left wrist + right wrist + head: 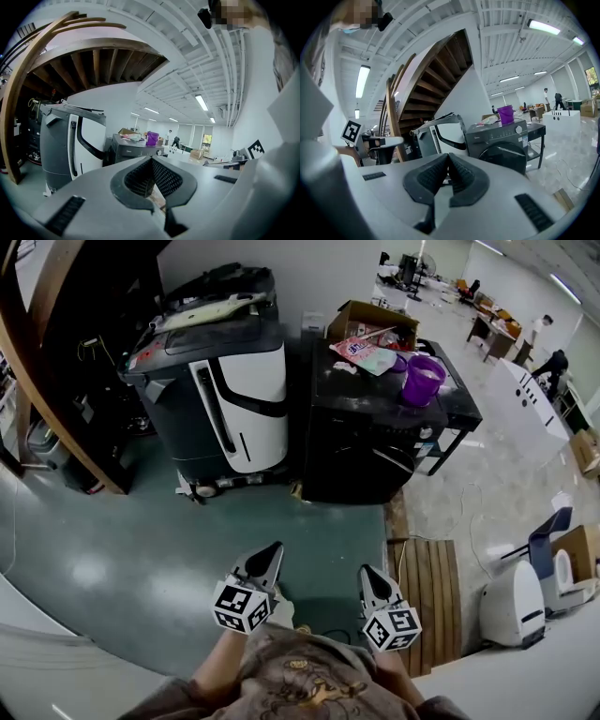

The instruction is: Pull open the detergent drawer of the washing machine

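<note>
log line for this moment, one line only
stage: before approach | left tool: shut, empty | right tool: shut, empty | washing machine: ahead, apart from both tools | purple bucket: on its top

the washing machine shows mostly its top in the head view. its front is too dark and steep there to tell the detergent drawer. in the right gripper view the drawer's outline is also too small to tell. the print on the pink packet cannot be read. the people far right are tiny. the near edge cuts off the wearer's forearms.
</note>
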A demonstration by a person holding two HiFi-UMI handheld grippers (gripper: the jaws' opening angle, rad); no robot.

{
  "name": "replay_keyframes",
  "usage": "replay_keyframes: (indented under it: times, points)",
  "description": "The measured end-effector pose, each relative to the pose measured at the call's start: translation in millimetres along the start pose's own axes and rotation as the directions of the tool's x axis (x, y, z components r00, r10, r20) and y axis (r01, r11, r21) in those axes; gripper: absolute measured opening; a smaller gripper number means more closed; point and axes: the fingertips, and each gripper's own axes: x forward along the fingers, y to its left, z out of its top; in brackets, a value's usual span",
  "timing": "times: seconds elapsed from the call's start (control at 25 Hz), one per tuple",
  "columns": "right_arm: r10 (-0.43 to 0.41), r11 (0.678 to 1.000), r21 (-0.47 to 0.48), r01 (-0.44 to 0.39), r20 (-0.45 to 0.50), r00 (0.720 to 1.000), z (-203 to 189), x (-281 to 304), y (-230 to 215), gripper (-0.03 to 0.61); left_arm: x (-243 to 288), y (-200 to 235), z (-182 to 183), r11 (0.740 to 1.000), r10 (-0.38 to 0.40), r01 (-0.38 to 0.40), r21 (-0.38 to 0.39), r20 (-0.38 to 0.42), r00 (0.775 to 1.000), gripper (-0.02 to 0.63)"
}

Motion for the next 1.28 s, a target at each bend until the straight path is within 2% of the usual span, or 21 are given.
replay_keyframes:
  times: [0.52,1.28]
  points:
    - [0.001,1.000,-0.004,-0.001,-0.003,1.000,17.8,76.8,-38.1,0.003,86.0,42.2,14.6,1.000,-0.022,0.022,0.004,0.012,1.000,0.022]
    - [-0.059,0.997,0.056,0.058,0.022,0.998,79.1,261.7,-75.4,0.003,248.3,161.4,70.9,0.989,-0.146,0.147,0.016,-0.035,0.989,0.023]
